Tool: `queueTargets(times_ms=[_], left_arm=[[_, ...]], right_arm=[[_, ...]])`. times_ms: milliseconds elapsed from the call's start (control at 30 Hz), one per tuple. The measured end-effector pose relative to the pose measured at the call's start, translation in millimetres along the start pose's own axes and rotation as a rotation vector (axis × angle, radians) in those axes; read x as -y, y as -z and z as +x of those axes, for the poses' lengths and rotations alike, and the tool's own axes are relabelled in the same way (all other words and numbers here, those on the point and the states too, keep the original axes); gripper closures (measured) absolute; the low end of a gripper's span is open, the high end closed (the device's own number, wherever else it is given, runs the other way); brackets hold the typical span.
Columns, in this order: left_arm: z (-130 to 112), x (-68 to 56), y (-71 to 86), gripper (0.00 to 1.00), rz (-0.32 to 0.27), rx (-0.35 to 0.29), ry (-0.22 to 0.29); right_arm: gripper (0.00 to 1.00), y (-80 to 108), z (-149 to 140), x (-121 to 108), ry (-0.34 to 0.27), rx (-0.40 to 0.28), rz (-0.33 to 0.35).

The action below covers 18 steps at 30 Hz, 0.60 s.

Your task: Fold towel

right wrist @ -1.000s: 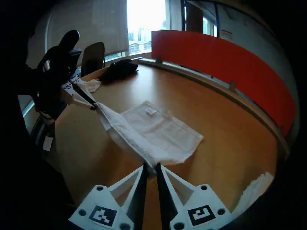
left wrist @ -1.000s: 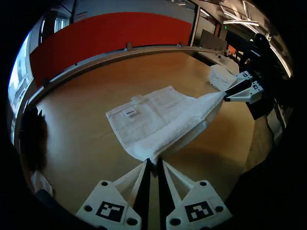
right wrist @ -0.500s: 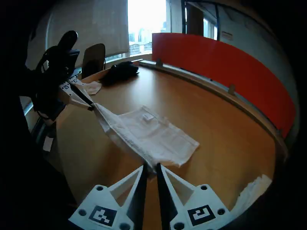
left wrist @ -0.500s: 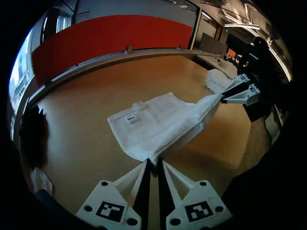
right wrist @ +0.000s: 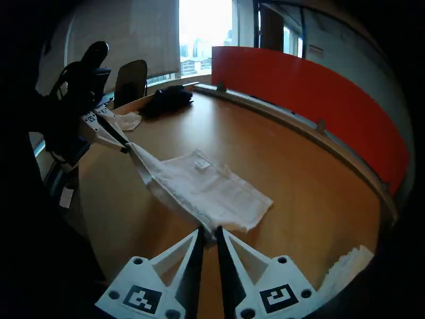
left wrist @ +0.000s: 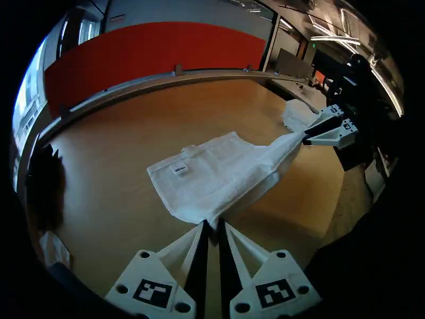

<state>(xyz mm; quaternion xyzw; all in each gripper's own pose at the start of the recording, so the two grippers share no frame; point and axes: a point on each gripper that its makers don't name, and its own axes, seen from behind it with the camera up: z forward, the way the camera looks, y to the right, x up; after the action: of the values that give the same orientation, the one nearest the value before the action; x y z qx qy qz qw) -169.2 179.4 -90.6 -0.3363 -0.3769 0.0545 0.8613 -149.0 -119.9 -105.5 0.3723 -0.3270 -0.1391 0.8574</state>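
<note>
Two corners stay clamped in our left gripper (left wrist: 212, 226) and right gripper (right wrist: 210, 231); we ease the towel (left wrist: 218, 170) forward, fold underway.

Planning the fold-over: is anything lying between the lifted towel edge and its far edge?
Nothing visible. On the towel, the flat half carries only its sewn label; a white cloth lies off to the side near the right gripper.

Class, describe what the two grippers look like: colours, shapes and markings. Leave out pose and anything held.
Both the left gripper and the right gripper have two white, wedge-shaped fingers with black inner faces. Each finger's base carries a square black-and-white marker and round holes. Seen farther off, each gripper's body is black.
</note>
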Motion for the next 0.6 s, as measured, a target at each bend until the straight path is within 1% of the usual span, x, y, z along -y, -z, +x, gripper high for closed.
queueTargets(times_ms=[367, 600], left_arm=[[0.5, -1.8, 5.0, 0.88, 0.001, 0.0, 0.003], [1.7, 2.3, 3.1, 0.88, 0.008, -0.003, 0.005]], right_arm=[[0.83, 7.5, 3.1, 2.0, 0.005, -0.003, 0.004], [0.83, 7.5, 3.9, 2.7, 0.005, -0.003, 0.005]])
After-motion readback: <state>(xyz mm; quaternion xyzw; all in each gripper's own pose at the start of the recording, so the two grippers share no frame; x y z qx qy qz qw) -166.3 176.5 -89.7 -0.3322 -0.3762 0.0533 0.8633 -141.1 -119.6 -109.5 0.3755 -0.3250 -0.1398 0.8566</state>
